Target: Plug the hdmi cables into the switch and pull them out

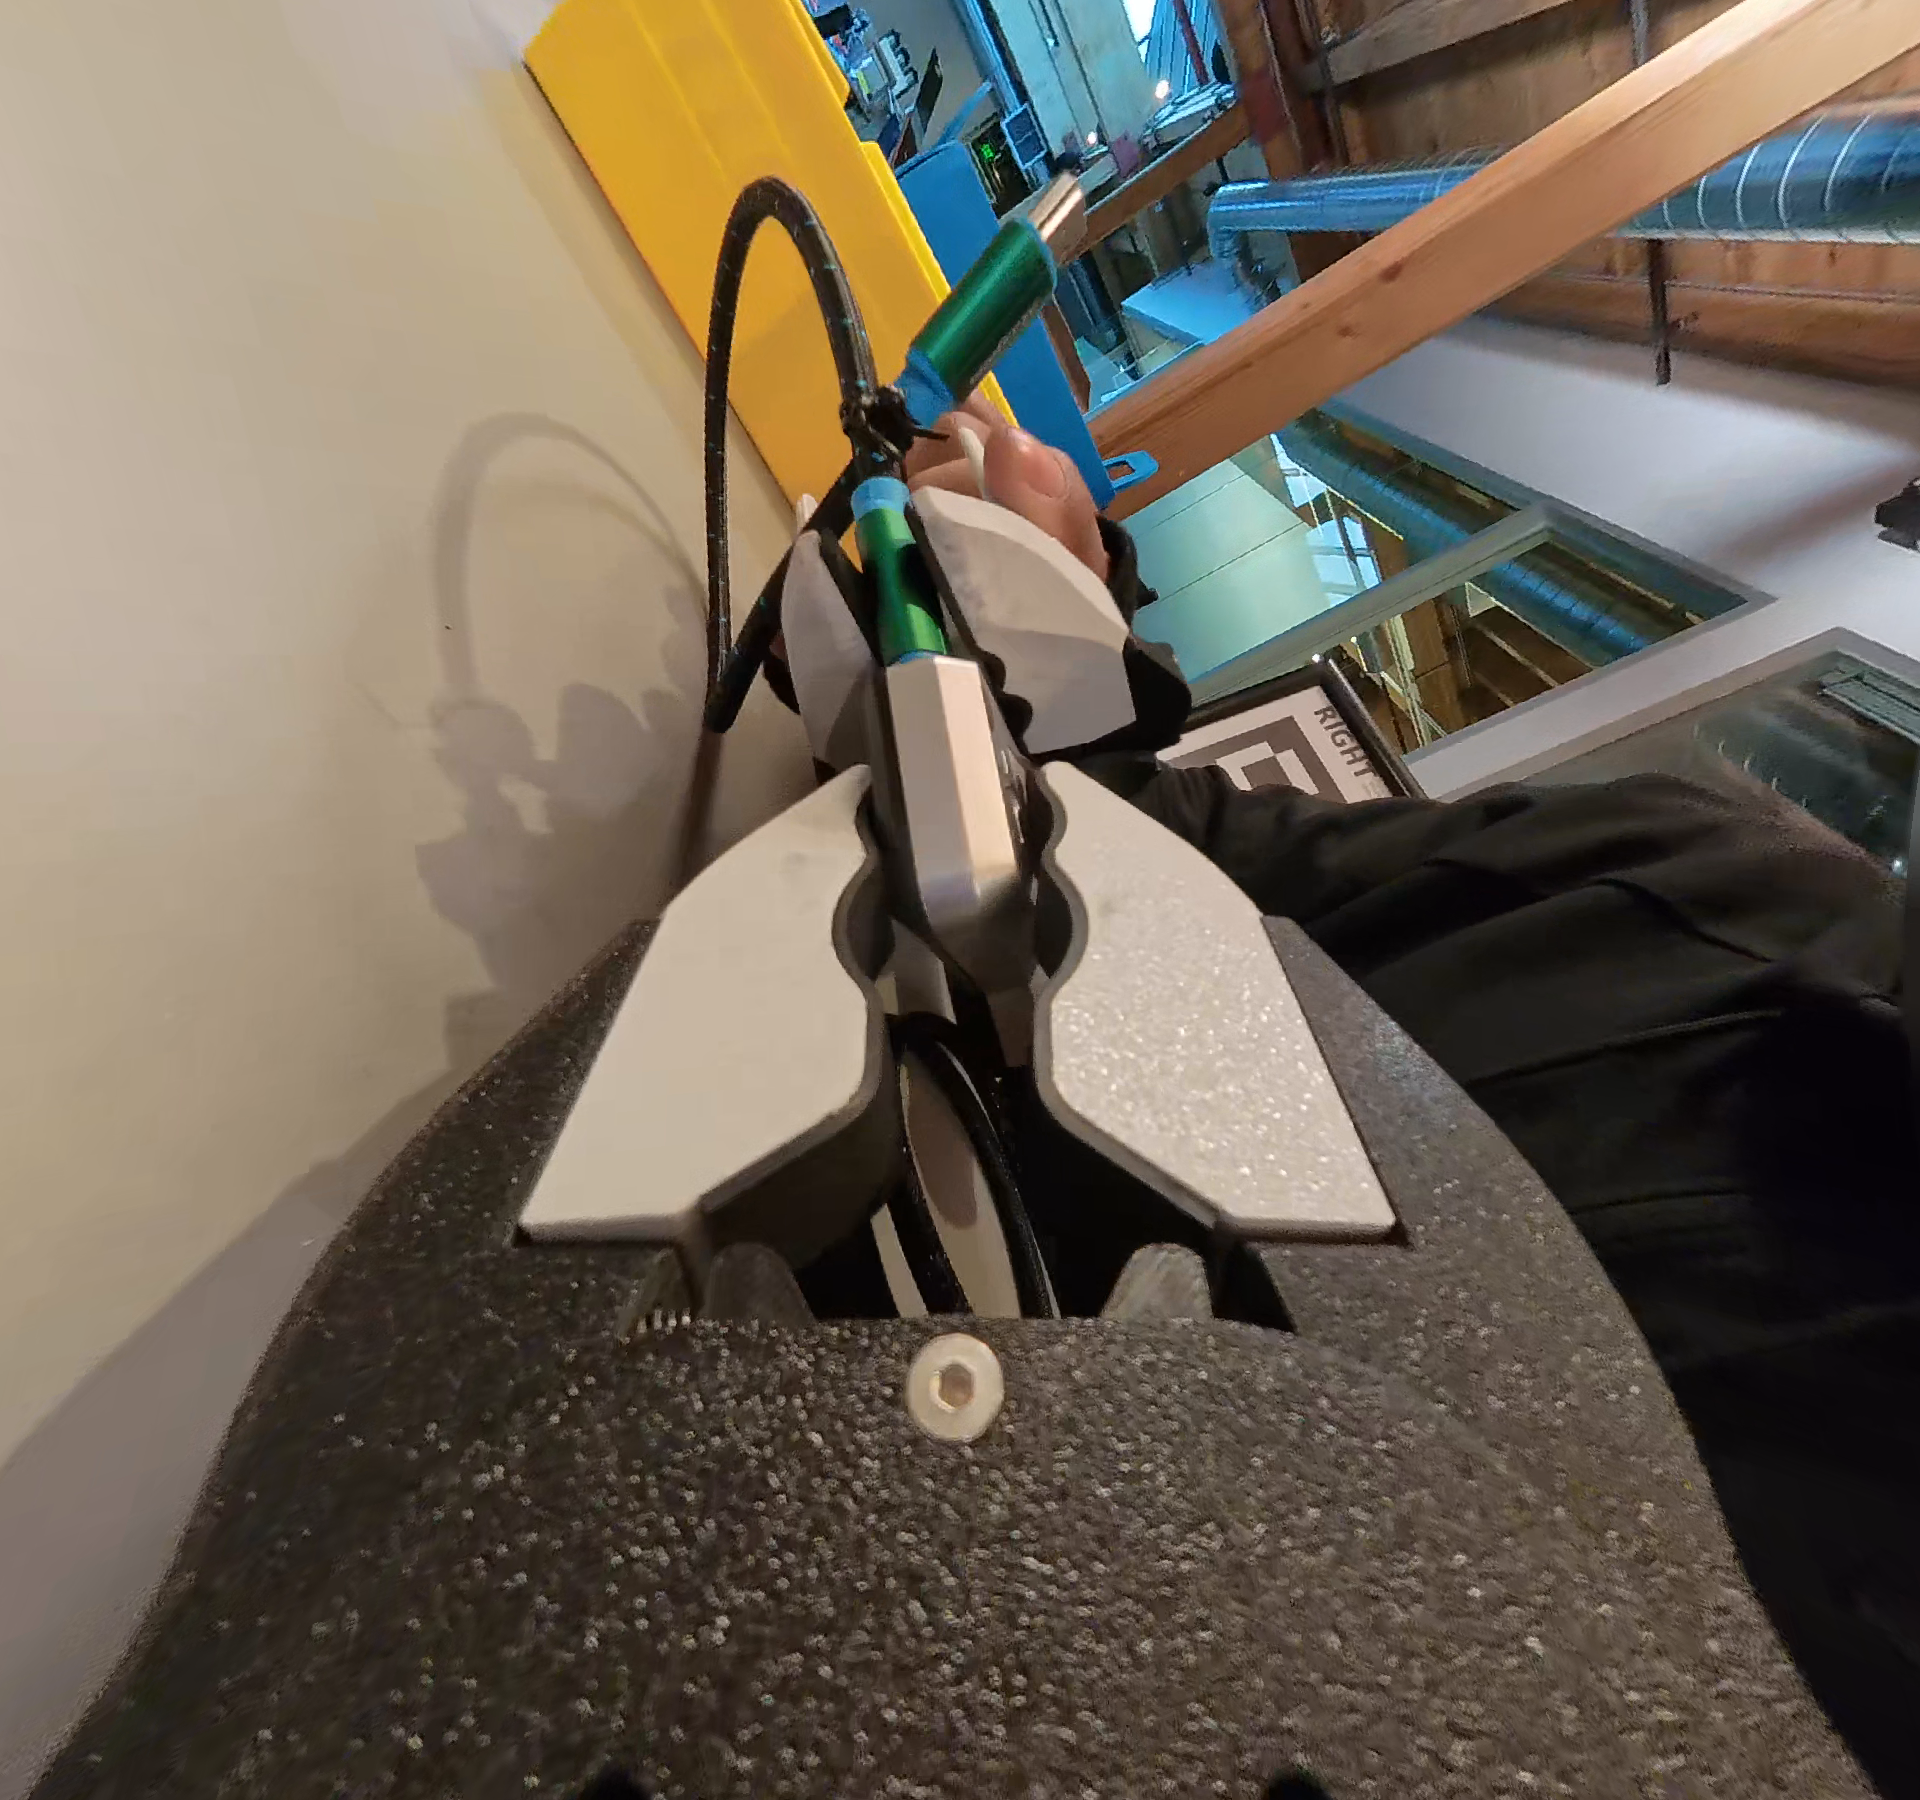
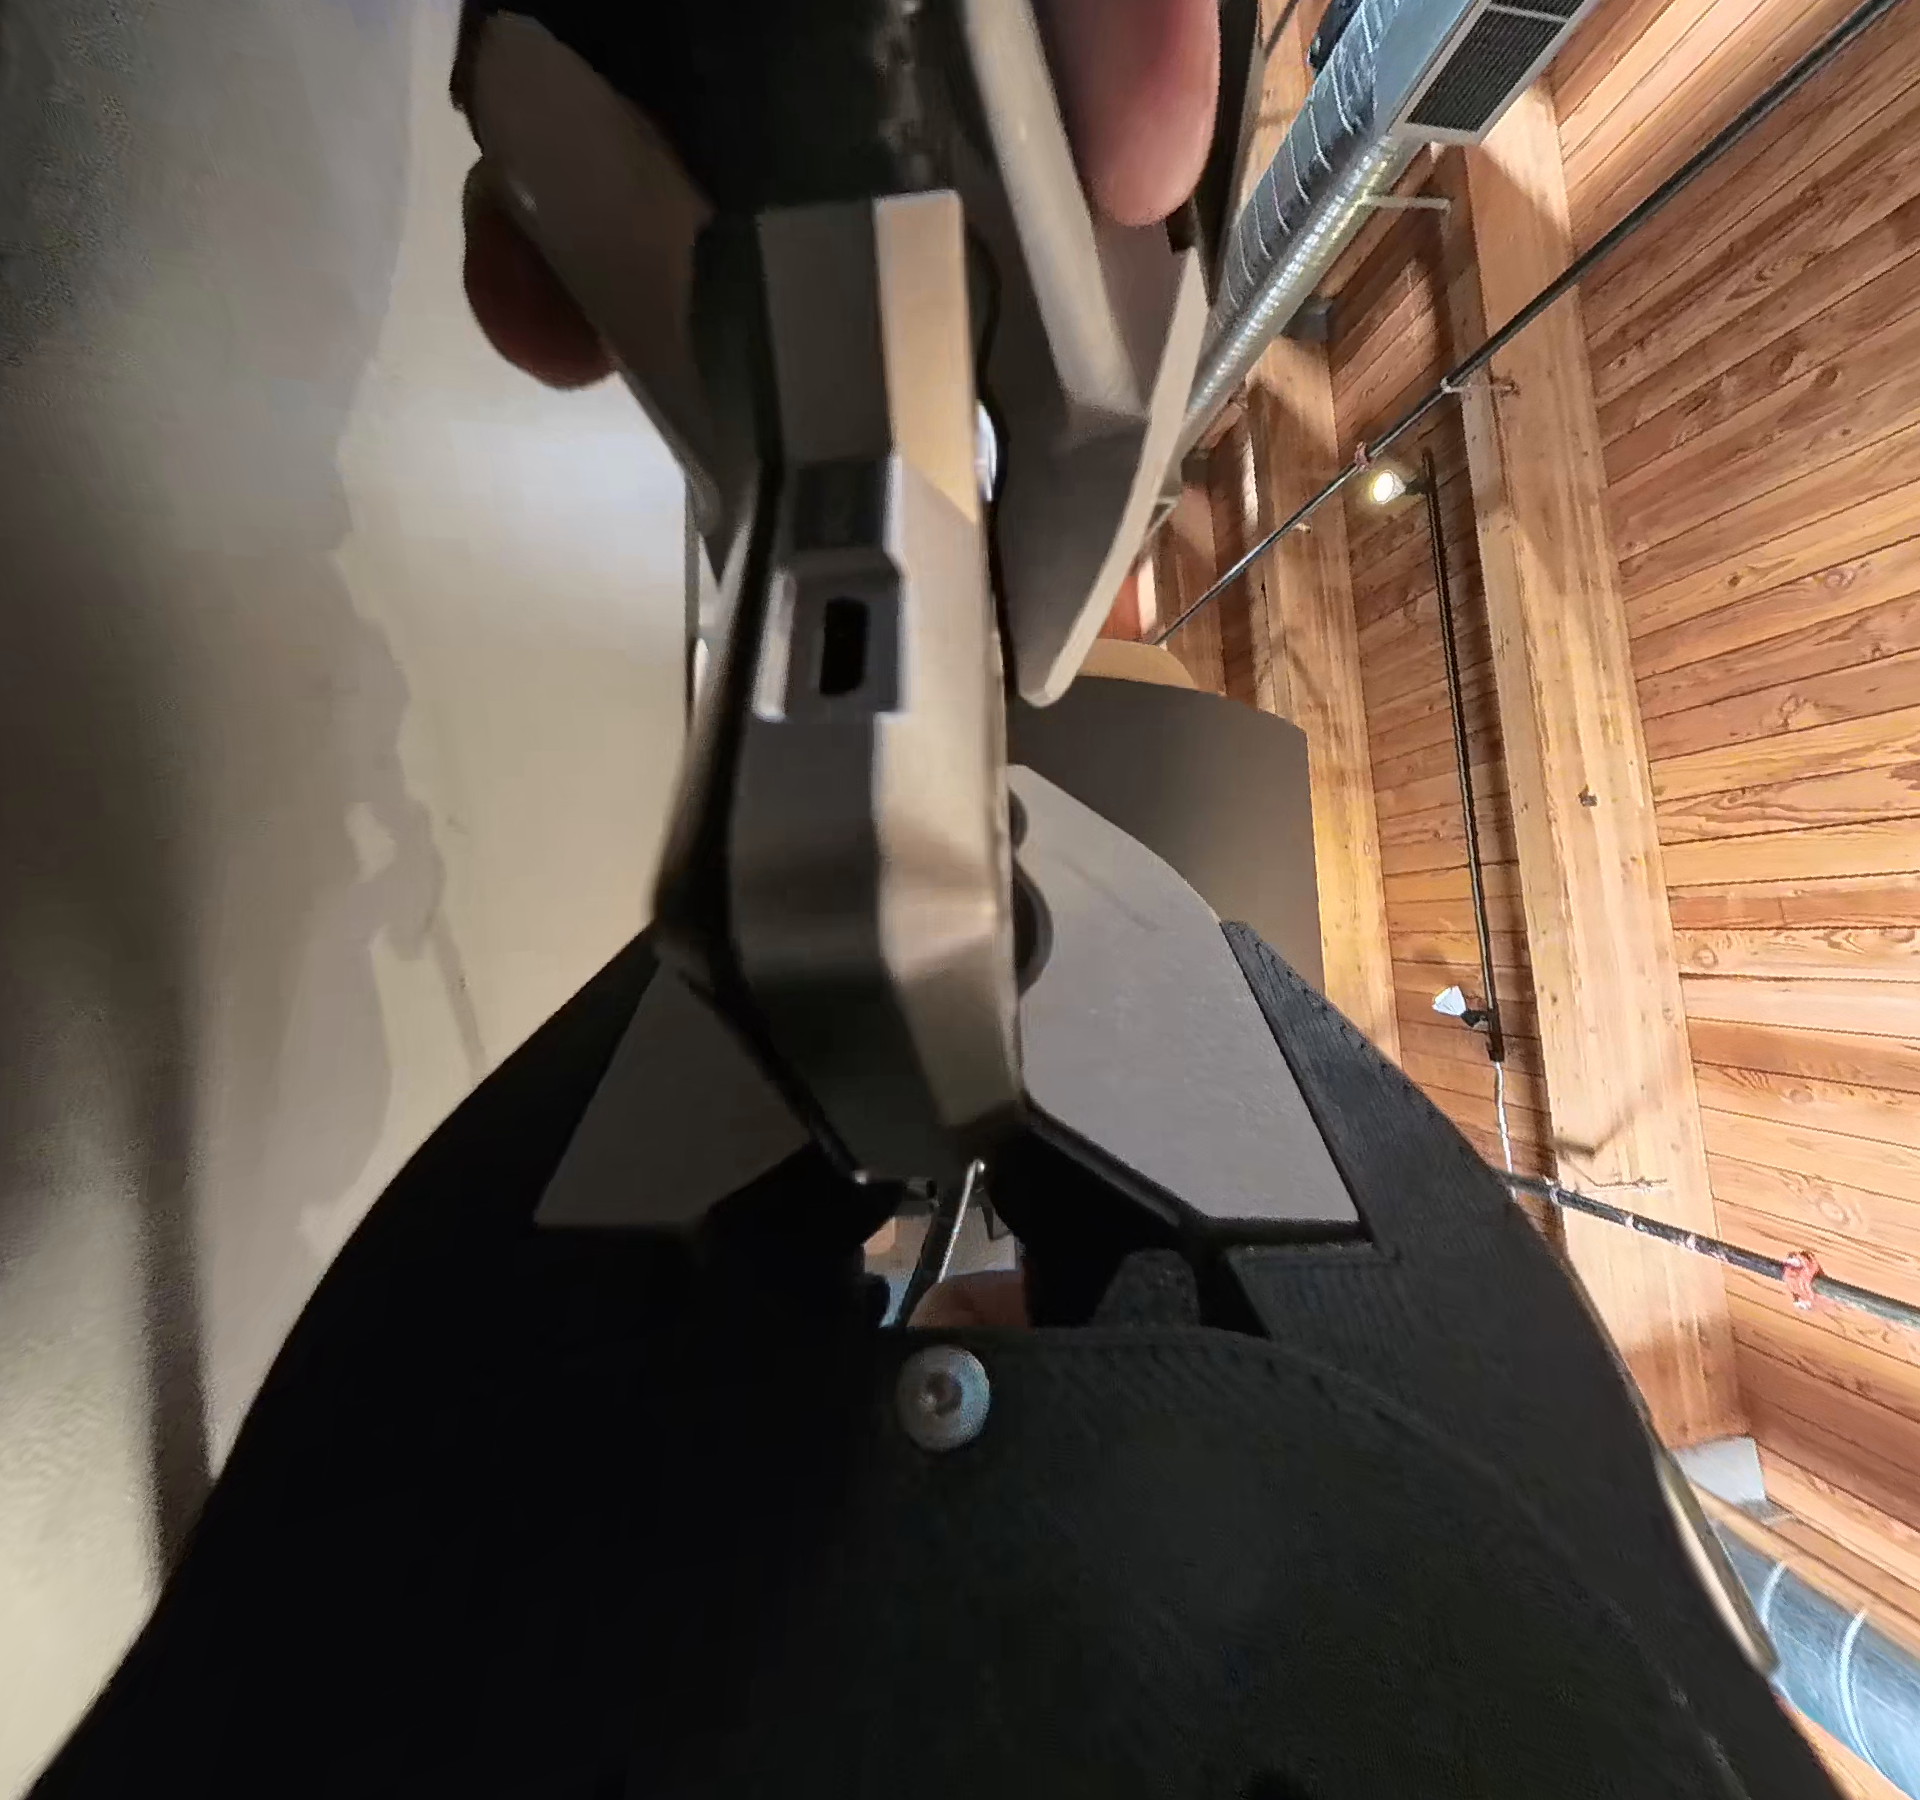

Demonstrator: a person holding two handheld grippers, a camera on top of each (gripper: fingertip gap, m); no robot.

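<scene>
- Switch (image 1: 961, 805), a flat silver box, sits clamped edge-on between the fingers of the left gripper (image 1: 951, 877); its far end projects forward past the fingertips.
- Left gripper's grey fingers (image 1: 727, 1023) press against both broad faces of the switch, with no gap visible on either side.
- Right gripper (image 1: 904, 597) stands directly ahead of the left, facing it; its pale fingers are closed on a green plug (image 1: 902, 597) seated at the far end of the switch.
- Right wrist view shows the same switch (image 2: 914, 711) filling the space between the right gripper (image 2: 935, 1075) fingers; a small open port (image 2: 844, 647) faces the camera on its narrow edge. Contact here is too close and blurred to confirm.
- Black braided cable (image 1: 748, 379) rises from the held plug, loops up and left, then drops beside the left gripper.
- Second green plug (image 1: 982, 311), with bare metal tip, hangs free above and ahead of the right gripper, bound to the cable by a tie.
- Person's hand (image 1: 1029, 483) grips behind the right gripper; a dark sleeve (image 1: 1558, 971) extends to the right.
- Yellow bin (image 1: 717, 161) lies beyond, on the pale table (image 1: 260, 503).
</scene>
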